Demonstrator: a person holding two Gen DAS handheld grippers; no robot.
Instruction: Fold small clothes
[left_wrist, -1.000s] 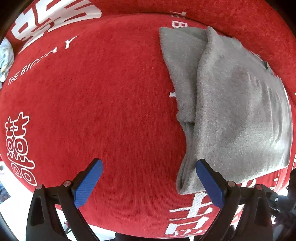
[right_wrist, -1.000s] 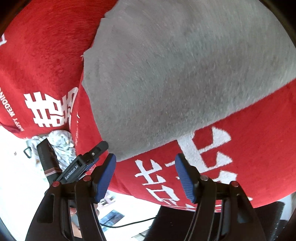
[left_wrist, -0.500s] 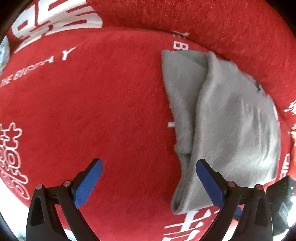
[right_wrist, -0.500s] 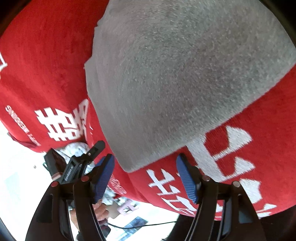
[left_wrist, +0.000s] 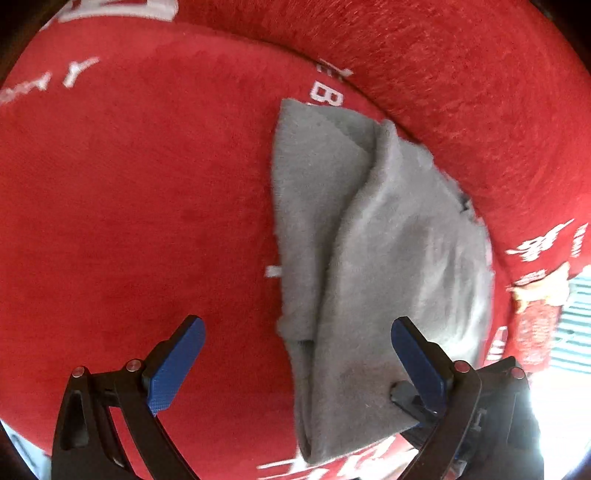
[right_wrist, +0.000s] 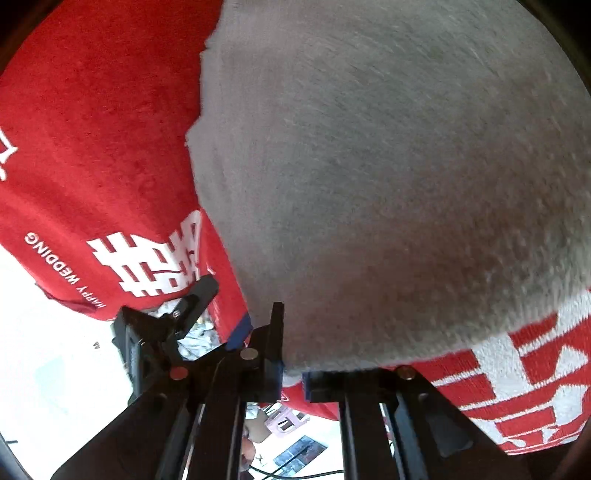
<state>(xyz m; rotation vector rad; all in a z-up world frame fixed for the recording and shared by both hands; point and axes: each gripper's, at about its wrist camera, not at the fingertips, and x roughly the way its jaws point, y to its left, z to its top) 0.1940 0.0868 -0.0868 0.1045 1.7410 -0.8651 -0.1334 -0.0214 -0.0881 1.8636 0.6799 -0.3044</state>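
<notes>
A grey fleece garment (left_wrist: 373, 266) lies folded lengthwise on the red cloth (left_wrist: 147, 206), right of centre in the left wrist view. My left gripper (left_wrist: 295, 365) is open above the garment's near end, with its right finger over the cloth edge. In the right wrist view the garment (right_wrist: 388, 166) fills most of the frame. My right gripper (right_wrist: 291, 369) is shut on the garment's near edge, the fabric pinched between its blue pads.
The red cloth with white lettering (right_wrist: 147, 262) drapes over the near edge; pale floor (right_wrist: 48, 354) and a small pink stool (right_wrist: 284, 421) show below. A raised red fold (left_wrist: 443, 74) runs behind the garment.
My right gripper has closed from open onto the garment's near edge. My left gripper has shifted so the garment sits more toward its centre, still open.
</notes>
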